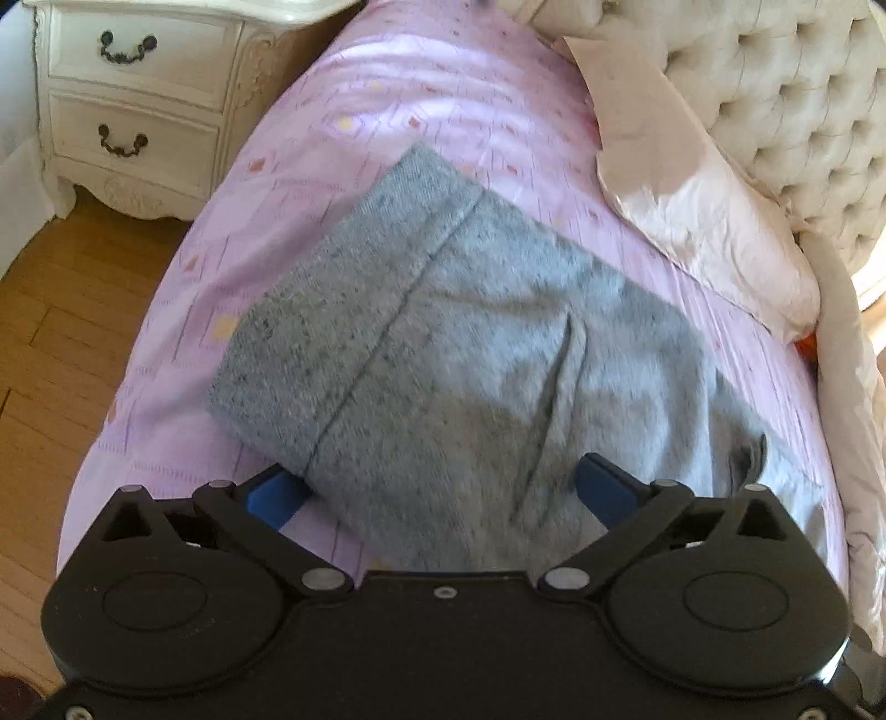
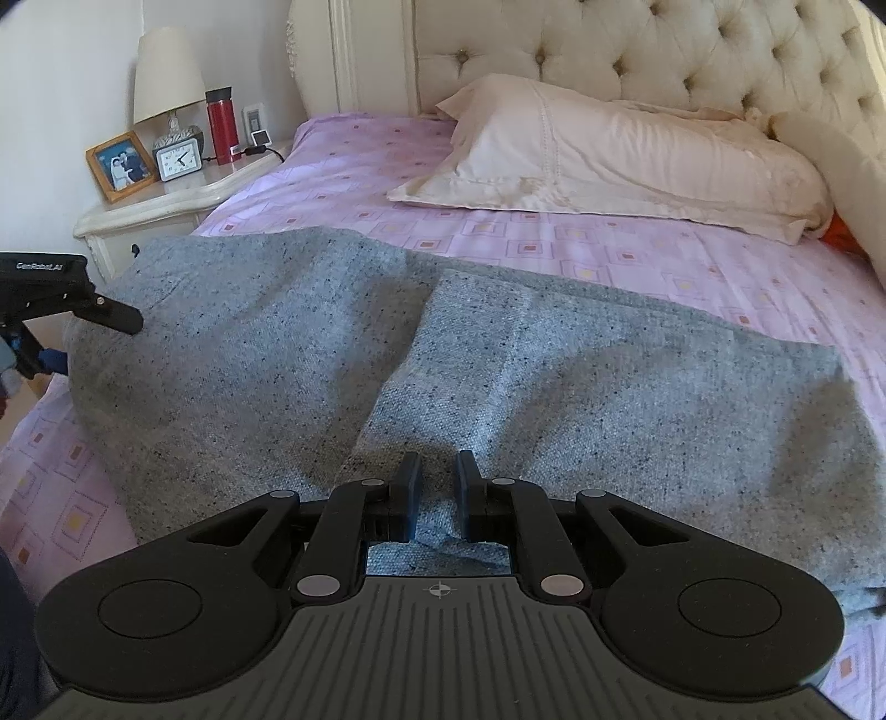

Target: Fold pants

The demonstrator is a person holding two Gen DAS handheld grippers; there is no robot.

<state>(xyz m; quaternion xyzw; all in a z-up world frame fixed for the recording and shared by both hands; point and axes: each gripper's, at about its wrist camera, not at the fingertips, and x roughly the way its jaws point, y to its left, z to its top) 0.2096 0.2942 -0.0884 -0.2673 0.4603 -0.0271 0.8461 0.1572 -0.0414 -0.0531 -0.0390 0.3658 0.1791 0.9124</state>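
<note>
Our right gripper (image 2: 437,482) pinches the speckled grey knit pants (image 2: 498,376); our left gripper (image 1: 443,487), spread wide, straddles their far-left end empty.

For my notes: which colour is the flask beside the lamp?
Red flask with a dark lid; right wrist view shows it best.

1. The pants (image 2: 498,360) are grey, flecked with dark specks.
2. The bed sheet (image 2: 692,266) is pale lilac, printed with nested squares that have yellow or orange centres.
3. The pillow (image 2: 609,149) is cream.
4. The tufted headboard (image 2: 637,50) is cream too.
5. The nightstand (image 1: 138,94) is off-white with dark handles.
6. The floor (image 1: 66,310) is honey-brown wood.
7. The flask (image 2: 221,127) is red with a dark cap.
8. The fingers (image 1: 603,487) are blue on black arms.
</note>
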